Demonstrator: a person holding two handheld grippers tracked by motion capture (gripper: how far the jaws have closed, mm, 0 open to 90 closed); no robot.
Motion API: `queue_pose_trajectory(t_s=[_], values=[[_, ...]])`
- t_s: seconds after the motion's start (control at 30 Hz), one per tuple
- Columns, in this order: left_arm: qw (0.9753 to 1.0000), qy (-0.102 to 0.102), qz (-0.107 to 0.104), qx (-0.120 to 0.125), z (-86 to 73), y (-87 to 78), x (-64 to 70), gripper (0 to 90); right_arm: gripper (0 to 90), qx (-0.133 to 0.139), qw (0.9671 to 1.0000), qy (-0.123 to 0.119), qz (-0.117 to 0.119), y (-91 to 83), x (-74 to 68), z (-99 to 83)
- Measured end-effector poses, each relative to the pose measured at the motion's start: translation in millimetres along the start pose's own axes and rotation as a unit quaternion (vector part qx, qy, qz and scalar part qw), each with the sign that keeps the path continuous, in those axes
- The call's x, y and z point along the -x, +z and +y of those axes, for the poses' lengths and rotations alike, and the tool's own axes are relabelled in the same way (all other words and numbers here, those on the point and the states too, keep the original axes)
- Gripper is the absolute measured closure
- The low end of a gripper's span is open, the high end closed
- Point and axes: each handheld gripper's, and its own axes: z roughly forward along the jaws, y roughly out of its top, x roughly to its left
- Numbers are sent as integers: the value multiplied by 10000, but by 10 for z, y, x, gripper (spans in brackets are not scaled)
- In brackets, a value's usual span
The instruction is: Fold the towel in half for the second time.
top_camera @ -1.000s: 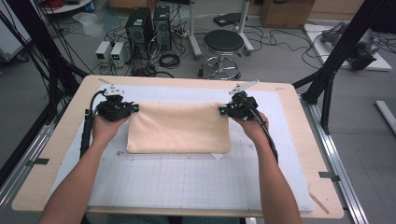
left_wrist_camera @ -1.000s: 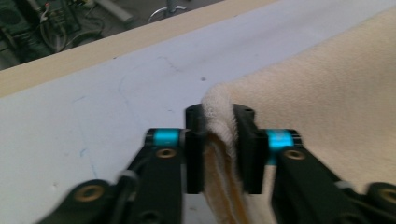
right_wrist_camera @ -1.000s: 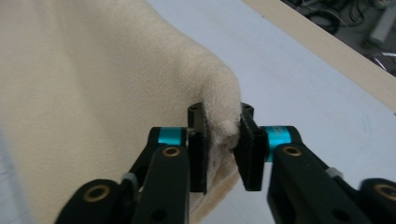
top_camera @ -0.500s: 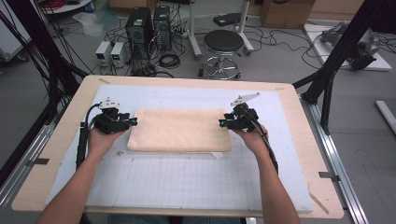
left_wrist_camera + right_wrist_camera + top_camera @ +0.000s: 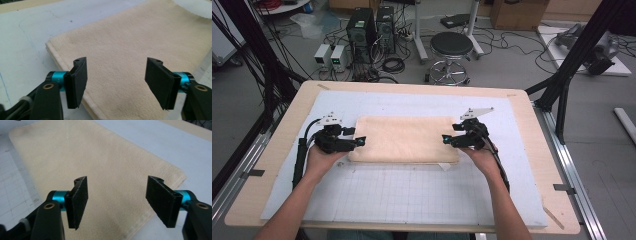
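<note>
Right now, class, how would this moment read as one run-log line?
left gripper: open, over towel's left edge | right gripper: open, over towel's right edge | folded cream towel: flat on white mat

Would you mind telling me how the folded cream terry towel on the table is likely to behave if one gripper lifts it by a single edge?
The folded cream terry towel would probably flop and sag, since it is soft napped cloth. Its stacked layers, seen at the hemmed edge, may slide apart or unfold. It looks light, so a push would likely bunch it on the white gridded mat.
</note>
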Motion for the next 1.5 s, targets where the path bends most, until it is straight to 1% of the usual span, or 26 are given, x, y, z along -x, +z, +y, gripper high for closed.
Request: queue_pose_trajectory(t_s=[0.03, 0.13, 0.17, 0.2, 0.27, 0.3, 0.37, 0.4, 0.47, 0.53, 0.63, 0.7, 0.77, 0.83, 0.87, 0.97, 1.0, 1.03, 1.13, 1.17, 1.23, 1.33, 1.4, 1.5], values=[[10000, 27, 20, 2, -9, -16, 7, 300, 283, 25, 10000, -20, -16, -11, -2, -6], [10000, -23, -18, 0, -57, -70, 37, 241, 256, 164, 9999, 7, -24, -61, -37, -38], [10000, -14, -21, -82, -64, -88, 46, 226, 248, 187, 9998, 4, -26, -72, -44, -46], [10000, -19, -3, -83, -72, -103, 58, 205, 236, 211, 9998, 5, 0, -85, -60, -64], [10000, 30, -7, -28, -94, -144, 75, 190, 200, 228, 9997, -21, -44, -106, -83, -90], [10000, 24, -2, -14, -102, -154, 84, 186, 174, 161, 9999, 13, -30, -110, -91, -95], [10000, 33, 30, -55, -120, -175, 99, 164, 154, 150, 9998, 94, 97, -122, -88, -98], [10000, 17, 19, -24, -134, -186, 108, 157, 150, 153, 9997, 143, 140, -132, -100, -95], [10000, -43, 13, 17, -163, -210, 120, 138, 129, 191, 9998, 58, 78, -149, -126, -85], [9998, -150, -12, 123, -180, -241, 133, 126, 124, 182, 9998, 27, 55, -165, -158, -77], [9999, -78, 2, 113, -173, -275, 157, 120, 120, 116, 9999, 25, 33, -162, -199, -76], [10000, -56, 2, 77, -186, -277, 171, 119, 120, 96, 9999, -30, 5, -154, -232, -87], [10000, -41, 7, 49, -212, -270, 183, 118, 120, 284, 9993, -187, -159, -151, -275, -148], [10000, -26, -4, -10, -228, -266, 195, 118, 120, 166, 9997, -116, -131, -145, -275, -192], [10000, -32, -5, -2, -231, -267, 199, 117, 120, 151, 9998, -77, -117, -155, -268, -210], [10000, 3, -14, 19, -236, -282, 216, 116, 120, 230, 9996, -71, -153, -194, -264, -226], [10000, 23, -24, 23, -236, -283, 219, 116, 120, 259, 9995, -106, -175, -203, -272, -235], [10000, 22, -30, 34, -239, -282, 225, 115, 120, 235, 9995, -82, -178, -208, -286, -245], [10000, 64, -37, 16, -250, -295, 247, 111, 120, 198, 9995, -159, -191, -217, -308, -279], [10000, 79, -33, 15, -253, -305, 255, 111, 120, 200, 9995, -148, -195, -226, -317, -287], [9999, 119, -37, 31, -256, -327, 262, 108, 120, 238, 9993, -167, -232, -249, -333, -301], [9998, 164, -32, 56, -262, -360, 280, 104, 120, 254, 9993, -185, -219, -274, -350, -320], [9998, 169, -30, 62, -269, -379, 293, 91, 120, 172, 9995, -160, -188, -287, -357, -330], [9998, 201, -26, 62, -281, -400, 314, 81, 120, 237, 9991, -231, -261, -321, -382, -372]])
